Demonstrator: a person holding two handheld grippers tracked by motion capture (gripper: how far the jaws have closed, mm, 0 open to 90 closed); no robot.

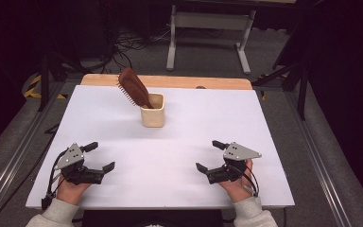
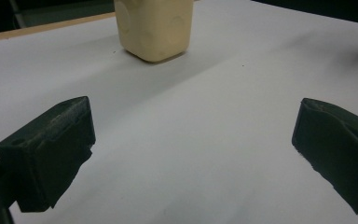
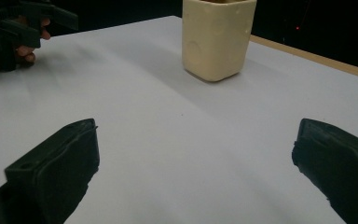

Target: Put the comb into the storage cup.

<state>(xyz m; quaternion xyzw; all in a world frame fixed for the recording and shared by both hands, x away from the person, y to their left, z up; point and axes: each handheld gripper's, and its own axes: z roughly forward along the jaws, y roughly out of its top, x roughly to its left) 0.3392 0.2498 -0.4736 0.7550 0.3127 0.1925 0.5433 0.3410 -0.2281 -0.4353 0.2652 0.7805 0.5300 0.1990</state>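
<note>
A cream square cup (image 1: 152,110) stands near the middle back of the white table (image 1: 179,184). A brown hairbrush (image 1: 134,87) leans in it, handle down, head tilted up to the left. My left gripper (image 1: 99,156) rests open near the front left edge, nothing between its jaws. My right gripper (image 1: 210,155) rests open near the front right, also holding nothing. The cup (image 2: 154,28) stands ahead of the left gripper (image 2: 193,154). From the right gripper (image 3: 196,168) the cup (image 3: 216,37) is ahead, with the other hand's gripper (image 3: 23,23) at the far left.
A wooden strip (image 1: 170,81) runs along the table's far edge. Beyond it stands a white metal frame (image 1: 210,33) on the grey floor, with cables (image 1: 132,42) to the left. Dark stands flank the table.
</note>
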